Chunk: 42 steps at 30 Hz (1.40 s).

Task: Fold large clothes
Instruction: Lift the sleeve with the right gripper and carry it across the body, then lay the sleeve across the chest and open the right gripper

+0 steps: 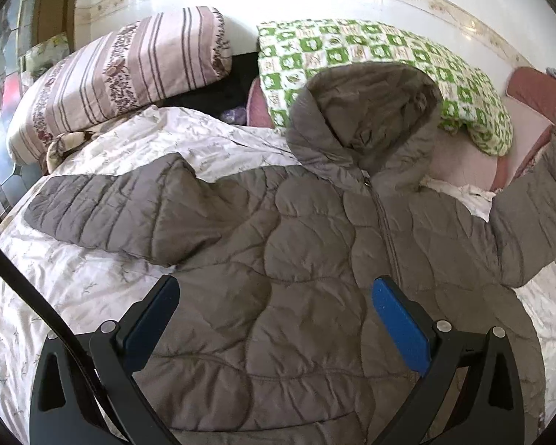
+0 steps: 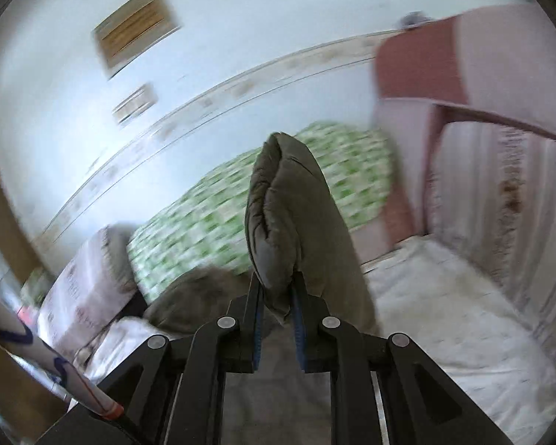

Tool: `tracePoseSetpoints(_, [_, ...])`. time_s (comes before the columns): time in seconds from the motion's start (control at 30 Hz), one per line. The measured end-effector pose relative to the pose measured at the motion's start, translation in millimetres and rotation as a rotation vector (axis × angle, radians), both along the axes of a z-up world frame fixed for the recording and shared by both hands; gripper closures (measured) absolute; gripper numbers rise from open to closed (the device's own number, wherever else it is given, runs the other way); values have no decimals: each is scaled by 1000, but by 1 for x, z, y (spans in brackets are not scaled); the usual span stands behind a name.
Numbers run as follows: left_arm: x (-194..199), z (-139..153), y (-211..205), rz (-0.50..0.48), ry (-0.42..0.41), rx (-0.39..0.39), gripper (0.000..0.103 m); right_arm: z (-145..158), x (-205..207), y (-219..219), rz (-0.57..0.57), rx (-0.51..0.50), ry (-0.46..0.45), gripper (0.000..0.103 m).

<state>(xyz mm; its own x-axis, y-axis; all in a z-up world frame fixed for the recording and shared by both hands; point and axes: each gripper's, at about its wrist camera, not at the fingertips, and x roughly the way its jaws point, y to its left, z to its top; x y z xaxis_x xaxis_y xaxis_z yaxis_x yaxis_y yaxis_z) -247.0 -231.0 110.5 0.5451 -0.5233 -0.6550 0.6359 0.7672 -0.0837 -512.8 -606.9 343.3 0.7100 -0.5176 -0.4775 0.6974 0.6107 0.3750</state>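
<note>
Left wrist view: left tool [image 1: 274, 298] spread wide, empty, above the grey quilted jacket [image 1: 278, 244] lying flat on the bed [image 1: 74, 282], hood ahead. Right wrist view alone: right tool [image 2: 278, 296] clamped on a raised sleeve [image 2: 289, 215]; green checked quilt [image 2: 211, 222] beyond.

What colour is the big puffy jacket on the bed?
Brownish grey, with wavy quilted stitching. The jacket shows best in the left wrist view.

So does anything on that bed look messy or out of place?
Only the grey puffer jacket: one sleeve lies flat on the white quilt, while the other sleeve is lifted off the bed, pinched in the right gripper. That looks like folding under way, not damage.
</note>
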Motion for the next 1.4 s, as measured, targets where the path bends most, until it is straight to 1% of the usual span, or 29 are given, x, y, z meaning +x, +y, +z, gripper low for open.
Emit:
tracePoseSetpoints(0.13, [7,2,8,21,22,-12,0,-19,53,41,108,11,28,88])
tracePoseSetpoints(0.23, [12,2,14,37,31,-16,0,-44,83,61,171,45,50,88])
tracePoseSetpoints(0.43, [27,1,26,94,59,-23,0,-121,144,88,290,179,86,88])
tracePoseSetpoints(0.6, [37,-1,32,167,49,-8,0,-185,189,102,353,284,125,88])
tracePoseSetpoints(0.7, [40,-2,35,200,47,-4,0,-218,206,104,372,331,156,88])
tracePoseSetpoints(0.77, [43,-3,37,219,52,-4,0,-234,212,104,392,363,156,87])
tracePoseSetpoints(0.83, [47,-5,39,235,63,-7,0,-248,216,103,402,396,169,80])
tracePoseSetpoints(0.9, [50,-7,40,255,68,-6,0,-260,218,102,415,437,166,58])
tracePoseSetpoints(0.93, [51,-7,40,257,69,-6,0,-265,217,101,424,454,167,54])
tracePoseSetpoints(0.97, [52,-8,40,262,71,-5,0,-266,216,101,435,466,167,49])
tracePoseSetpoints(1.03, [54,-8,41,265,72,-6,0,-265,212,103,468,473,152,47])
tracePoseSetpoints(1.1, [54,-8,40,267,73,-8,0,-256,209,108,494,444,151,36])
tracePoseSetpoints(1.23, [54,-10,37,257,78,-8,0,-229,189,110,533,383,141,35])
tracePoseSetpoints(1.27, [53,-11,35,250,77,-5,0,-224,182,109,525,366,139,36])
tracePoseSetpoints(1.3, [52,-12,33,241,76,-3,0,-216,172,104,492,333,135,35])
tracePoseSetpoints(1.37, [49,-13,28,220,68,4,0,-208,155,88,420,292,140,36])
tracePoseSetpoints(1.4, [47,-13,26,210,64,9,0,-207,146,76,361,273,165,36])
